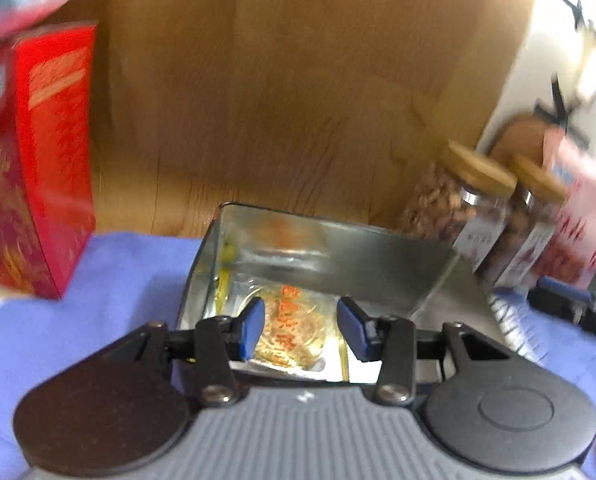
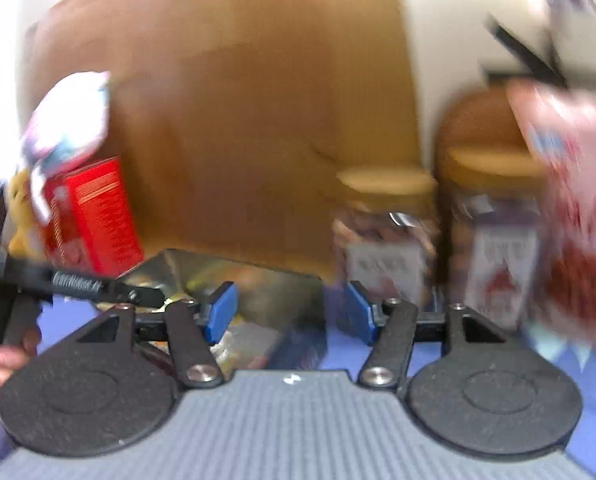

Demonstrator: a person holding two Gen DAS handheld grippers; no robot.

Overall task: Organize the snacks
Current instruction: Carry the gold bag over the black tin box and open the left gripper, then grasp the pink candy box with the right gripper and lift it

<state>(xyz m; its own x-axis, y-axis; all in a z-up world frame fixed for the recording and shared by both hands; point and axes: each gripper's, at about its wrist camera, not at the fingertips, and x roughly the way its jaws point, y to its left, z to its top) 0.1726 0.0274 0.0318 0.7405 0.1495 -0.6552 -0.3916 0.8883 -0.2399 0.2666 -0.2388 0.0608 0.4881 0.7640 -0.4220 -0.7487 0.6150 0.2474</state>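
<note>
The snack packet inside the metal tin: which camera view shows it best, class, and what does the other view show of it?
The left wrist view. It looks down into the open metal tin, where the snack packet with orange print lies on the bottom between the open left gripper. In the right wrist view the tin is low and blurred behind the open right gripper; the packet cannot be made out.

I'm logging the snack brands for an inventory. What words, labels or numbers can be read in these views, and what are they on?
None reads with certainty; both views are motion-blurred.
Snack packet in the metal tin: orange characters, blurred.
Red box: pale print, illegible.
Two jars: labels smeared.
Pink-and-red package: illegible.
Left gripper seen from the right wrist: white lettering on its arm, too blurred.
</note>
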